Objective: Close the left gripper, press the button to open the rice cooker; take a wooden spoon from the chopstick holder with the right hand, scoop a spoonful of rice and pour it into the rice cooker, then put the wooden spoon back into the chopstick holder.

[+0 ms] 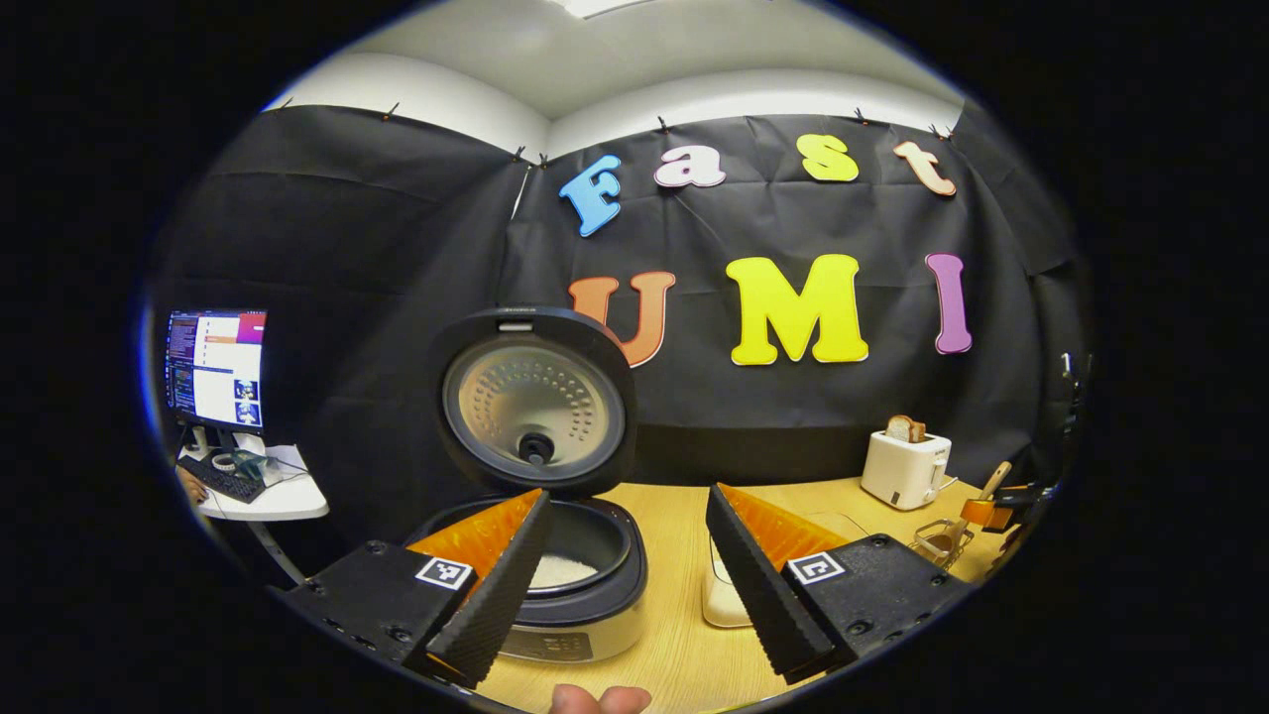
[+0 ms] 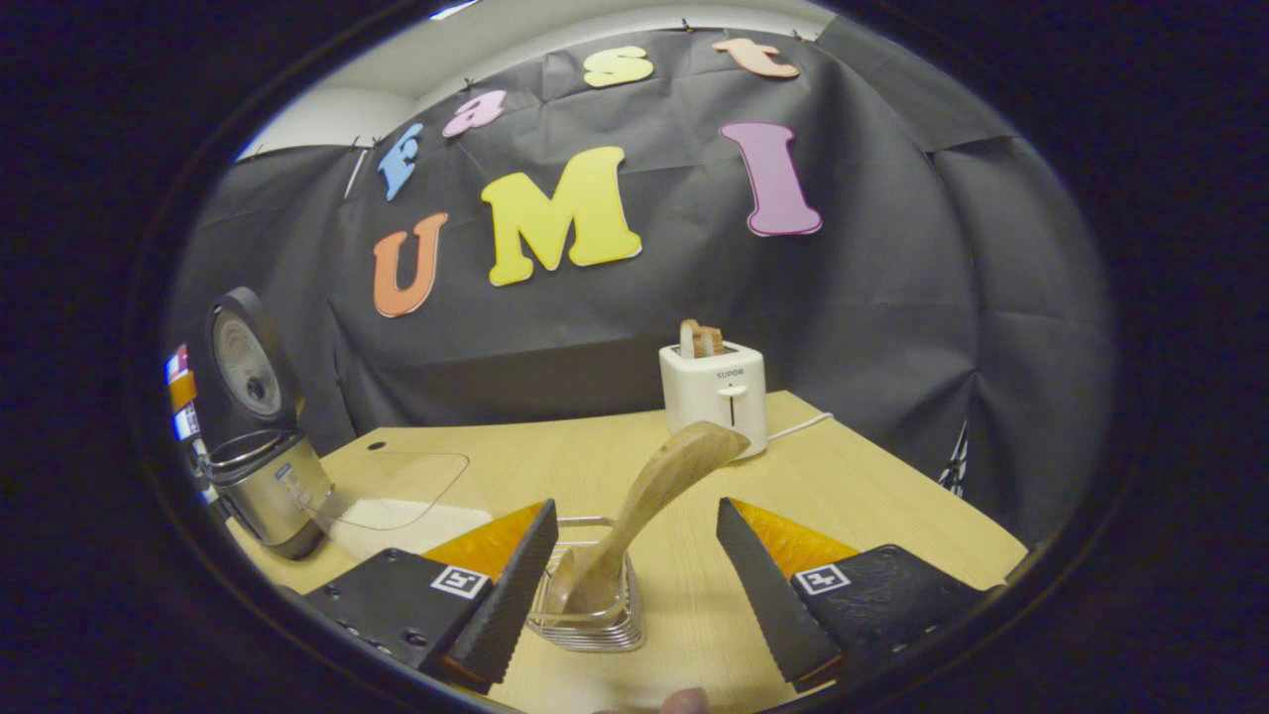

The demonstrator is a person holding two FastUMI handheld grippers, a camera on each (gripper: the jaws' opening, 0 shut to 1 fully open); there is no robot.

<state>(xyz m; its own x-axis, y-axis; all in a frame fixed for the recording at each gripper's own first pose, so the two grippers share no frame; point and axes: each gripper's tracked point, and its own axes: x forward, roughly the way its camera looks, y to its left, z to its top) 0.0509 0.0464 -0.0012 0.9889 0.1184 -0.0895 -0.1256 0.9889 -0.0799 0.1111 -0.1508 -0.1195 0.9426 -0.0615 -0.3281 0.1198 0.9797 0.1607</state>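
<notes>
Both hand-held grippers gape; spoon (image 2: 654, 491) seemingly holstered.

- Rice cooker (image 1: 555, 585): a silvery body with a dark top ring, standing on the wooden table, its round lid (image 1: 533, 400) raised upright at twelve o'clock, the metal inner face showing.
- Rice (image 1: 563, 570): a white patch lying low in the dark inner pot.
- Wooden spoon (image 2: 649, 506): pale wood, standing in the holder, its handle leaning toward one o'clock.
- Chopstick holder (image 2: 592, 613): a small wire basket on the table, well apart from the cooker, which sits at its nine o'clock.
</notes>
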